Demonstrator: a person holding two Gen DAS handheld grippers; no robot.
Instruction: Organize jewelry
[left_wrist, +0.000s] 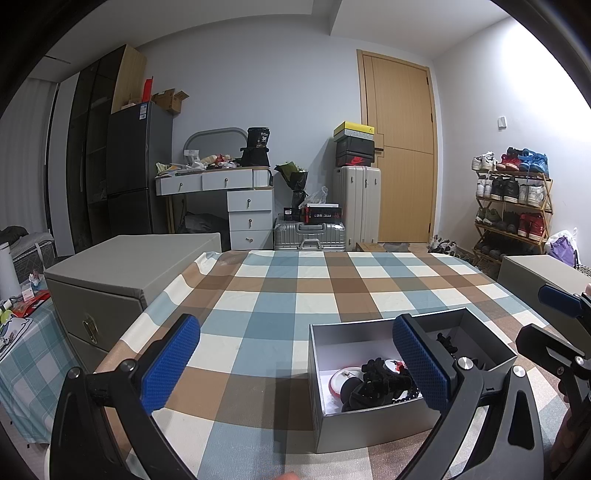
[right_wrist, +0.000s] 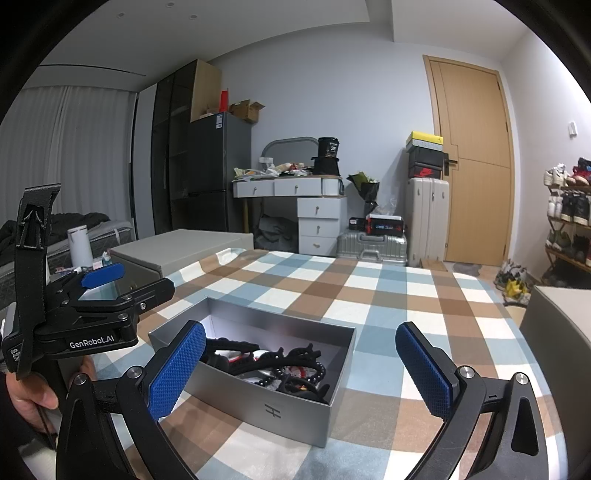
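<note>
An open grey box (left_wrist: 373, 424) (right_wrist: 295, 417) sits on the checkered tablecloth and holds a tangle of black hair claws, dark bead bracelets (right_wrist: 295, 369) and a round red-and-white piece (left_wrist: 343, 380). My left gripper (left_wrist: 295, 362) is open and empty, held above the table just left of the box, its right finger over the box. My right gripper (right_wrist: 301, 362) is open and empty, held over the near side of the box. Each gripper also shows in the other's view: the right one (left_wrist: 561, 325) and the left one (right_wrist: 107, 295).
The checkered tablecloth (left_wrist: 280, 295) covers the table. Grey storage boxes stand at the left (left_wrist: 122, 280) and right (right_wrist: 554, 339) of the table. Behind are a dresser, suitcases, a door and a shoe rack (left_wrist: 513, 206).
</note>
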